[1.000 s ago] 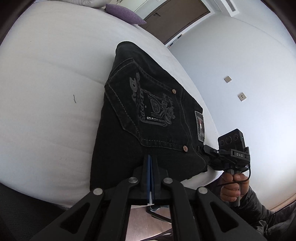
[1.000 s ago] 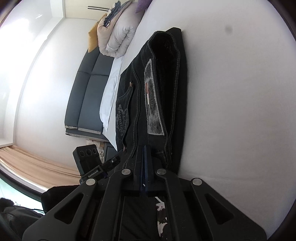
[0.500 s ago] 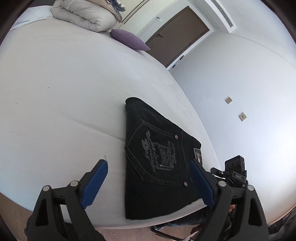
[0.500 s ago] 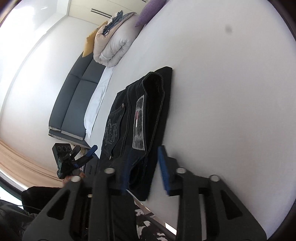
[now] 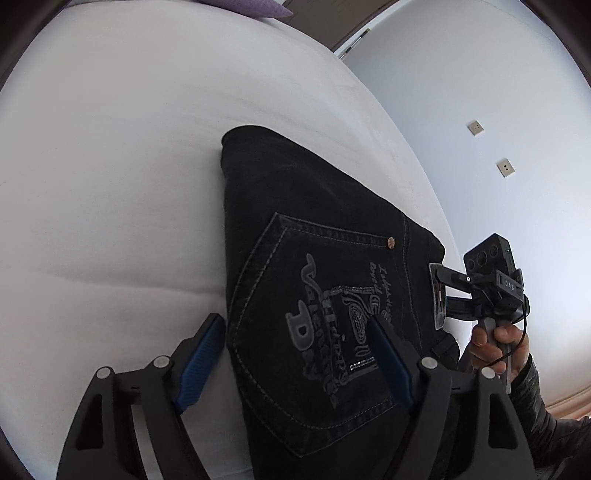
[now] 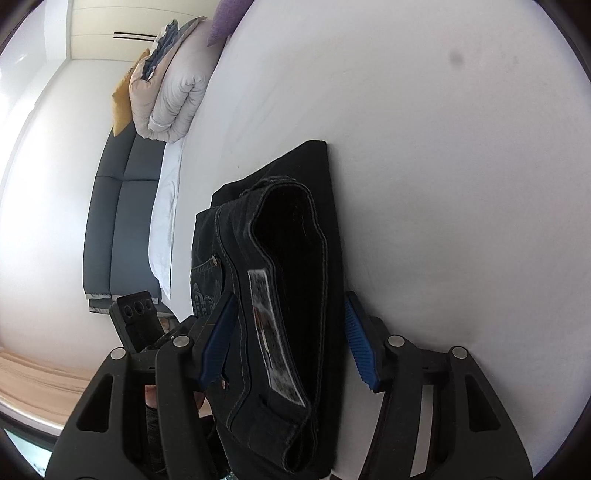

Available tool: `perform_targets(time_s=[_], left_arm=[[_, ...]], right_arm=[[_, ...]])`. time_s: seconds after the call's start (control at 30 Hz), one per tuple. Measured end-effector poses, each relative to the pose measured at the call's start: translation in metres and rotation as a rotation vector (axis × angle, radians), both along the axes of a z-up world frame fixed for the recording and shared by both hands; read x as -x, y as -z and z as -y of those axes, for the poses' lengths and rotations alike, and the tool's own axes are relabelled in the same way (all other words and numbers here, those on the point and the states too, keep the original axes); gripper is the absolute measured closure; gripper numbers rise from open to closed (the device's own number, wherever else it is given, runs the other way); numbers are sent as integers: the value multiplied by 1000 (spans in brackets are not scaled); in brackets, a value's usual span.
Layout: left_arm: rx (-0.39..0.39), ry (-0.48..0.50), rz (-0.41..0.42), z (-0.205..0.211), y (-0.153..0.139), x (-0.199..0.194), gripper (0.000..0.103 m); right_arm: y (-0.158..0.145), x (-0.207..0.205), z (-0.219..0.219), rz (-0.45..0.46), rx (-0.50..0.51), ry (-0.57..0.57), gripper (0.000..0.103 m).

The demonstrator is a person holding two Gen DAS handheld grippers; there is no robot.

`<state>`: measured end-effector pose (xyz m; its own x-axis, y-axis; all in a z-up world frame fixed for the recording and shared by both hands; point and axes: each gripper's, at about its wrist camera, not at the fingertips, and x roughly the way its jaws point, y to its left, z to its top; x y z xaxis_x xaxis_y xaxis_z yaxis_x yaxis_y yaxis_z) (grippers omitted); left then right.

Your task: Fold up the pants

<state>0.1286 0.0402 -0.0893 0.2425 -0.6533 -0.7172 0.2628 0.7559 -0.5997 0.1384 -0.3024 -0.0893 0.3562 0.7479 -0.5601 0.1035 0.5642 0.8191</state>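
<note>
Black jeans (image 5: 314, 221) lie folded into a compact stack on the white bed (image 5: 110, 184), back pocket with grey lettering facing up. My left gripper (image 5: 295, 321) hovers over the near left edge of the stack. Its jaws are closing, with that edge and the pocket between the blue pads (image 5: 201, 362), which do not press on it. In the right wrist view the waistband side of the jeans (image 6: 295, 221), with its label, lies between the pads of my right gripper (image 6: 289, 295). Its jaws are opening. The right gripper (image 5: 447, 291) also shows at the label, held by a hand.
A folded duvet (image 6: 173, 99) and a purple pillow (image 6: 225, 18) sit at the far end of the bed. A grey sofa (image 6: 118, 221) stands beside it. Beyond the bed are a door (image 5: 332, 22) and a wall with sockets (image 5: 475, 127). The bed's edge runs just beneath both grippers.
Both grippers were shut at the jeans' near edge, then let go and opened while drawing back. They have since come forward again, so the jeans lie between their open jaws.
</note>
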Motion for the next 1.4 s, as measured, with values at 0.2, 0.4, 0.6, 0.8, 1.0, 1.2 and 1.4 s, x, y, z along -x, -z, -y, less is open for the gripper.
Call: perform_targets(time_s=[0.2, 0.4, 0.6, 0.8, 1.0, 1.2, 1.4], left_arm=[[-51, -6, 11, 9, -5, -3, 61], [-188, 2, 112, 28, -32, 5, 80], [-234, 2, 227, 47, -71, -3, 83], [-283, 33, 300, 83, -85, -40, 82], [-296, 61, 323, 116, -79, -87, 82], [-320, 56, 299, 144, -54, -123, 82], [-335, 27, 299, 142, -38, -123, 73]], right_arm=[[8, -10, -23, 22, 28, 0, 78], [-12, -7, -33, 125, 118, -22, 86], [-51, -5, -13, 224, 150, -40, 86], [-74, -41, 33, 255, 161, -12, 86], [-76, -84, 88, 239, 168, 27, 86], [-47, -122, 131, 181, 185, 40, 86], [-15, -120, 146, 142, 171, 68, 79]])
